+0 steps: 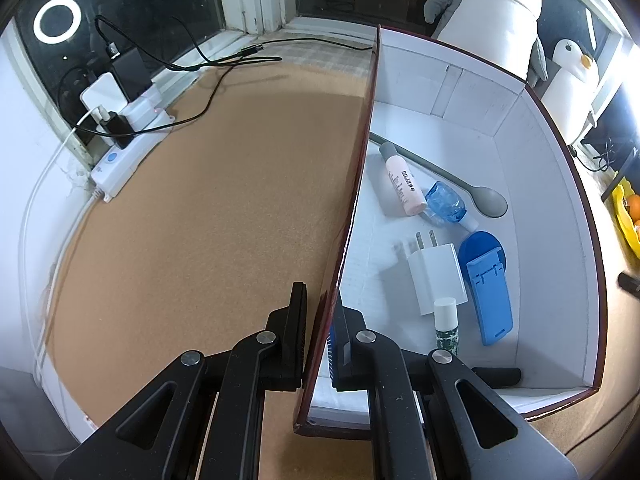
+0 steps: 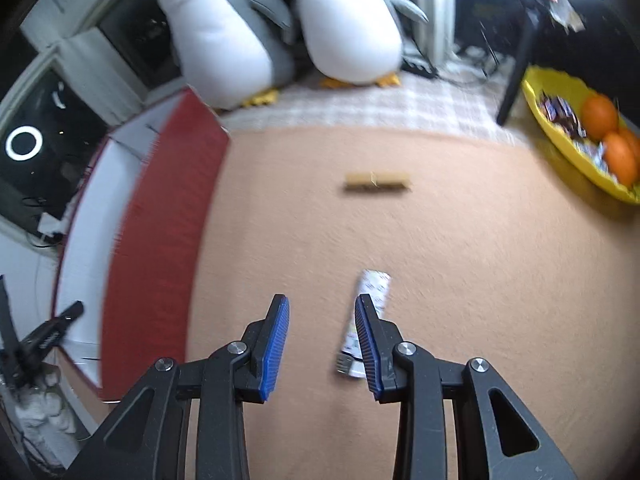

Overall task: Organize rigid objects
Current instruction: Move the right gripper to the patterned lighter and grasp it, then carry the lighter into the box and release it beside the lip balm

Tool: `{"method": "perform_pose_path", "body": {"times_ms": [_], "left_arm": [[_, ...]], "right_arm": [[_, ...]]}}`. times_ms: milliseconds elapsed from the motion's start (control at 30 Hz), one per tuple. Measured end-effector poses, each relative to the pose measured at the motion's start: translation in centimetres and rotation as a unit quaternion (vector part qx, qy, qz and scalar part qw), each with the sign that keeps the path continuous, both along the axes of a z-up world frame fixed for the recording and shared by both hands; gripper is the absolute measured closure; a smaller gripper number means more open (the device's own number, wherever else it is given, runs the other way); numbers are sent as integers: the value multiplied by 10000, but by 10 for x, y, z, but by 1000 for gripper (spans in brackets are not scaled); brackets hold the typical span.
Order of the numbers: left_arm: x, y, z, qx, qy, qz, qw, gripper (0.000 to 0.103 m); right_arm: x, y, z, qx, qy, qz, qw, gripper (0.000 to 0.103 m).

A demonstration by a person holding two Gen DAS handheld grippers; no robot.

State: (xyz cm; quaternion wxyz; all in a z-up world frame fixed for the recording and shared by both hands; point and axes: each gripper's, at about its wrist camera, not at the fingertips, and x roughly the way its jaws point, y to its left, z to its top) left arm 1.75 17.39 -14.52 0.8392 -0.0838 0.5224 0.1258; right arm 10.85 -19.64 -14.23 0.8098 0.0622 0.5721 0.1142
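Observation:
My left gripper (image 1: 320, 316) is shut on the left wall of a red box with a white inside (image 1: 560, 184). In the box lie a white charger plug (image 1: 436, 276), a blue phone stand (image 1: 488, 284), a pink tube (image 1: 402, 184), a small blue bottle (image 1: 446, 202), a grey spoon (image 1: 476, 192) and a white-capped stick (image 1: 446, 322). My right gripper (image 2: 322, 320) is open above the cork mat, nothing between its blue pads. A white printed tube (image 2: 366, 320) lies just by its right finger. Farther off lies a wooden clothespin (image 2: 378, 182). The red box (image 2: 160, 220) stands to the left.
A white power strip (image 1: 128, 152) with chargers and black cables sits at the mat's left edge. Two plush penguins (image 2: 280, 24) stand behind the mat. A yellow bowl (image 2: 560, 152) with oranges and sweets is at the right. A black leg (image 2: 516, 76) stands beside it.

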Motion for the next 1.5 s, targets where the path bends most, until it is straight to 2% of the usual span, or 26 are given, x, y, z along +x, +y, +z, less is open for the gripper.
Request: {"method": "perform_pose_path", "body": {"times_ms": [133, 367, 667, 800, 933, 1167, 1400, 1500], "left_arm": [[2, 0, -2, 14, 45, -7, 10000, 95], [6, 2, -6, -15, 99, 14, 9999, 95], [10, 3, -11, -46, 128, 21, 9999, 94], [11, 4, -12, -61, 127, 21, 9999, 94], [12, 4, -13, -64, 125, 18, 9999, 95], [13, 5, -12, -64, 104, 32, 9999, 94], [7, 4, -6, -64, 26, 44, 10000, 94], [4, 4, -3, -69, -7, 52, 10000, 95]], "right_arm": [[2, -9, -27, -59, 256, -120, 9996, 72], [7, -11, -52, -243, 431, -99, 9987, 72], [8, 2, -56, -645, 407, 108, 9970, 73], [7, 4, -56, -780, 389, 158, 9961, 80], [9, 3, -56, -739, 409, 167, 9963, 82], [-1, -2, -45, -613, 277, 71, 9977, 82], [-9, 8, -10, -386, -42, 225, 9990, 82], [-7, 26, 8, -269, -203, 406, 9986, 82]]}}
